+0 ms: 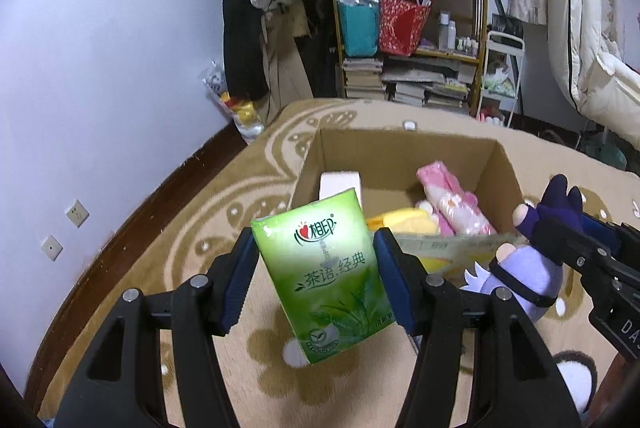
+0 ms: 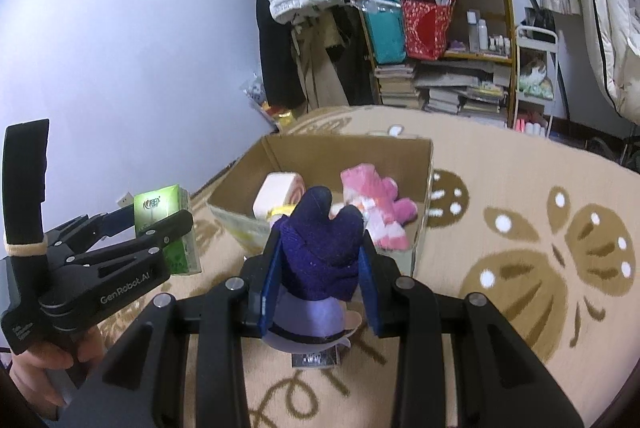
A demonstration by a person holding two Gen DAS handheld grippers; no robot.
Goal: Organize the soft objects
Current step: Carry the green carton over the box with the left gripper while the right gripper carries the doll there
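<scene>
Left tool [image 1: 316, 276]: closed on the green tissue pack [image 1: 326, 276], blue pads pressing its two long sides, so the soft pack is pinched without being crushed; it hangs tilted in the air, just short of the cardboard box [image 1: 312, 156] on its near side.
Right tool [image 2: 318, 264]: clamped around the purple plush toy [image 2: 320, 252] at its dark upper part, pale lilac body dangling below (a grip high on the toy probably keeps the floppy body clear of the box rim).
Cardboard box: open-topped, standing on the beige patterned blanket [image 2: 520, 228]; this is the landmark and, by my reading, the collecting place for the soft things.
Inside the box: a pink plush [image 2: 376, 212] toward the right wall, a white roll-shaped item [image 2: 276, 192] toward the far left, something yellow [image 1: 404, 222] near the front.
Stage, as a judgement: both loads are carried toward the box, neither yet over its opening.
Risk: the tissue pack sits askew between the pads and could slip.
</scene>
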